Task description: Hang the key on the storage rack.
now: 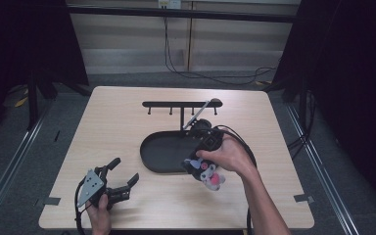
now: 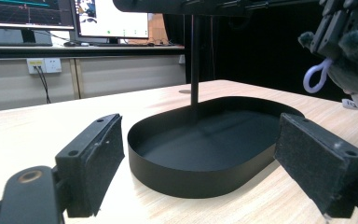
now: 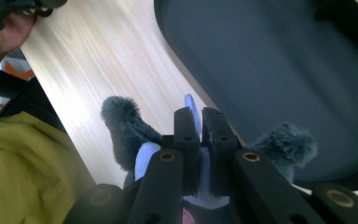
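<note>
The right claw (image 1: 201, 166) is clenched on the pale loop (image 3: 190, 106) of a grey plush toy (image 1: 206, 174), holding the toy off the table (image 1: 117, 117) at the near right rim of the black oval tray (image 1: 164, 152). The left claw (image 1: 122, 171) rests released, well left of the tray.

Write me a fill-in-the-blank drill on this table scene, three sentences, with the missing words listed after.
1. The right tool is shut on the ____ loop of the plush toy.
2. The left tool rests on the table with its jaws ____.
3. The black stand's post rises from an oval ____.

Missing words: white; open; tray
</note>
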The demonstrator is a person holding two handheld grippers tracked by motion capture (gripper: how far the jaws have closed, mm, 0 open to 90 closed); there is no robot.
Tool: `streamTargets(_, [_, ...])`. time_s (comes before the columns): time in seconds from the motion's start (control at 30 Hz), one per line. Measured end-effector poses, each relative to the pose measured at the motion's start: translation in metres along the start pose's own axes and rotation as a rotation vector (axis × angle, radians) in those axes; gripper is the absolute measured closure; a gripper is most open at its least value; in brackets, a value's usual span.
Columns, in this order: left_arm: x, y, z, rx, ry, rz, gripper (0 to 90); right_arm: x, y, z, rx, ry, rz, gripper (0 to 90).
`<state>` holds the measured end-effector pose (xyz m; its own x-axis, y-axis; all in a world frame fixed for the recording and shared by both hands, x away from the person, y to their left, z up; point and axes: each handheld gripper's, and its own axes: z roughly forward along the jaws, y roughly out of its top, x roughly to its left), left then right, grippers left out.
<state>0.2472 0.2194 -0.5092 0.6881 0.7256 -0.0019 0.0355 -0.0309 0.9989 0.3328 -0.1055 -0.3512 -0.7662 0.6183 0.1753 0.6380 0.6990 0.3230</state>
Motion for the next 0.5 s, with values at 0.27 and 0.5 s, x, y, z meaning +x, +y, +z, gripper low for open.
streamTargets(0.27, [0.000, 0.000, 0.000, 0.000, 0.000, 0.000, 15.4, -0.005, 0.002, -0.015, -0.043, -0.014, 0.021, 85.1])
streamTargets(0.5, [0.000, 0.000, 0.000, -0.002, 0.000, -0.003, 15.4, -0.008, 0.003, -0.025, -0.081, -0.022, 0.039, 85.1])
